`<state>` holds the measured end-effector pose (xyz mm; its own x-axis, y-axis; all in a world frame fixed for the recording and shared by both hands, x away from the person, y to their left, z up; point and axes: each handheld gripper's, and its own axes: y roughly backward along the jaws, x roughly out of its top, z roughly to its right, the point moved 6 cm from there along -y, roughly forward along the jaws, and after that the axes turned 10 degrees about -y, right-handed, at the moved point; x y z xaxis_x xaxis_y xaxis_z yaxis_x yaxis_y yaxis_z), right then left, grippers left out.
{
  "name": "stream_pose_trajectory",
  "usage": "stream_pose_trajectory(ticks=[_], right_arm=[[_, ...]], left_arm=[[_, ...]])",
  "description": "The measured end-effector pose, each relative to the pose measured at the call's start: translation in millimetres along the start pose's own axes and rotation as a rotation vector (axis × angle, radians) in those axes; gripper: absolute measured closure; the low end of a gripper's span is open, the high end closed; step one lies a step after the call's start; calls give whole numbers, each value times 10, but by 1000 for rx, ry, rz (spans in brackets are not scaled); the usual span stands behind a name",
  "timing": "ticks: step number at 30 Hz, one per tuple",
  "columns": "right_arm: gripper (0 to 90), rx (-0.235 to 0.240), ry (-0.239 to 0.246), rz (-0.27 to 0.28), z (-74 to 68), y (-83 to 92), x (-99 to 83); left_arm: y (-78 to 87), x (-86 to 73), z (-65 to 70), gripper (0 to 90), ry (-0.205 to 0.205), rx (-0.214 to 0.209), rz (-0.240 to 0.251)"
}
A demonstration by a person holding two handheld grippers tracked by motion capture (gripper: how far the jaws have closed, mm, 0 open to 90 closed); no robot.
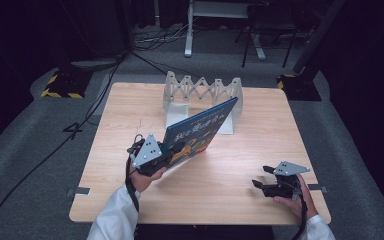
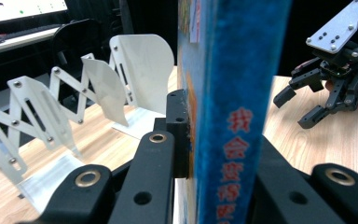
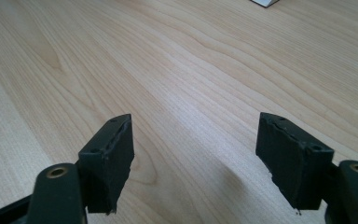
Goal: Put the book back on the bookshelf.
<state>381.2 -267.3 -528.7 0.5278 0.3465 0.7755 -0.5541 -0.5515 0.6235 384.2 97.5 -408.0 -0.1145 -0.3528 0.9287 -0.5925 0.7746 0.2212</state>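
1. One book (image 1: 200, 132), one white expanding book rack (image 1: 202, 97), one wooden desk (image 1: 220, 190), two grippers.
2. Left gripper (image 1: 172, 152) clenched on the book at its lower corner; seen from above, book held tilted over the desk's middle, its far upper corner up near the rack, apart from it as far as can be told.
3. Right gripper (image 1: 260, 177) at the desk's right front, low over the bare wood, jaws released with nothing between them.
4. Book: thin hardback, blue cover, a row of light characters along the title band, an orange and dark picture beneath, partly hidden behind the left gripper.
5. Rack: several upright white plates joined by a scissor lattice, standing at the far middle of the desk.
6. Left gripper view, close up: blue mottled spine (image 2: 235, 107) with red characters running down it, pressed between the black jaws; rivets on the rack's lattice (image 2: 74, 100); right gripper (image 2: 303, 109) off to the side with jaws spread and its grey plate on top.
7. High view alone: whole cover face, desk outline, white sleeves at the bottom edge, cables on the grey floor.
8. Right gripper view (image 3: 193, 163): plain wood grain (image 3: 177, 65) between two worn black pads, plus a white corner at the top edge.
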Motion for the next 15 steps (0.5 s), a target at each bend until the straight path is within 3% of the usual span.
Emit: stream_pose_trajectory(ticks=[8, 15], right_arm=[[284, 5, -18, 10, 28, 12, -1], [253, 6, -23, -1, 24, -3, -9]], left_arm=[[118, 38, -208, 830, 8, 75, -2], [166, 49, -329, 830, 1, 106, -22]])
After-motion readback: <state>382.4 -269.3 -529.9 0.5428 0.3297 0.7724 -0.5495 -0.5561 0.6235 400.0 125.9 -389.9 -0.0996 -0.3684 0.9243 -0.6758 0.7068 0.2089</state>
